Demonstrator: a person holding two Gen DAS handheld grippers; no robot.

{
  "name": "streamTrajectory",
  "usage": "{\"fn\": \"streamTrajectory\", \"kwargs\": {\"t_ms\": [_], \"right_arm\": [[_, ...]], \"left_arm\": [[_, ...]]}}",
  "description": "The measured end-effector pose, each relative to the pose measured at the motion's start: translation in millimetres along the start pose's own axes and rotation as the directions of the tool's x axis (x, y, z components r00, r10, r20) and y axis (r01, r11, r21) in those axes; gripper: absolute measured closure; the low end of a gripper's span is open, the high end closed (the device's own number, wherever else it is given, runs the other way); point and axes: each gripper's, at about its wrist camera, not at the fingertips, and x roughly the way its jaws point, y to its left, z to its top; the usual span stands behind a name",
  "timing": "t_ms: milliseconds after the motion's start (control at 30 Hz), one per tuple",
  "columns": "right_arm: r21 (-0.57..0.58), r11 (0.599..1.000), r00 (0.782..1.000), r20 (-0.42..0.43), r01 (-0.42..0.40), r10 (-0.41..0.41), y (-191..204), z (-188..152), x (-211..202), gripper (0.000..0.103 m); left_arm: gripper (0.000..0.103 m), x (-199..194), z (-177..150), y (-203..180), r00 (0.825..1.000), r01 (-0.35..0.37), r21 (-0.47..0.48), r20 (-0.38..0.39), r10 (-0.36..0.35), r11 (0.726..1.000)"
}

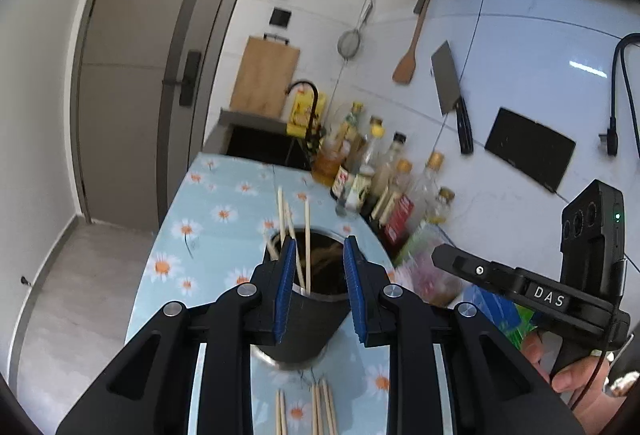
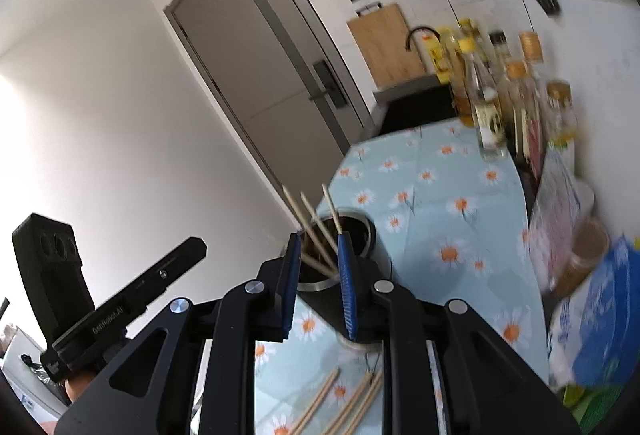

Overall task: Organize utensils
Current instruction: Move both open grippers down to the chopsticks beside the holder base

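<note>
L wrist cam sits on the left gripper [image 1: 318, 287], looks fwd and slightly down along its fingers, close over the black utensil cup [image 1: 304, 319] on the daisy-print counter [image 1: 216, 203]; tiled wall w/ hung tools to the right, door far left. R wrist cam rides the right gripper [image 2: 318, 285], same downward tilt, a bit right of the cup [image 2: 344, 235]. Both share cup, loose chopsticks [image 1: 320, 411] at near edge, bottles [image 1: 372, 171], far sink. Each sees the other gripper at its side.

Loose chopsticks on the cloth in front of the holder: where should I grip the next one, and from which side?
Probably take one chopstick from above, jaws across its thin shaft. The sticks lie flat on the tablecloth, pointing toward the holder. Pick the left pair, apart from the bunch, so fingers have room.
</note>
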Motion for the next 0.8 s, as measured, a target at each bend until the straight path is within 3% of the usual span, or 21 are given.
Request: {"fn": "streamTrajectory", "kwargs": {"t_ms": [200,367,500,733,800], "right_arm": [[0.036,0.997,0.995,-0.082,0.065,-0.062,1,-31,3,0.082],[0.057,0.987,0.974,-0.179,0.15,-0.138,-2,-51,15,0.082],[0.073,0.974,0.944,-0.272,0.214,-0.187,-7,-68,30,0.082],[0.126,0.959,0.893,-0.412,0.253,-0.181,-20,-99,55,0.082],[0.12,0.956,0.866,-0.466,0.267,-0.184,-22,-107,65,0.082]], "left_arm": [[0.079,-1,-19,15,0.996,0.005,0.029,-0.093,-0.002,1.0],[0.079,8,-39,26,0.982,0.036,0.053,-0.187,-0.025,0.998],[0.079,18,-55,34,0.964,0.054,0.06,-0.263,-0.037,0.997],[0.079,31,-80,50,0.938,0.058,0.018,-0.344,-0.048,0.998],[0.079,35,-87,55,0.929,0.059,0.009,-0.368,-0.052,0.998]]}}
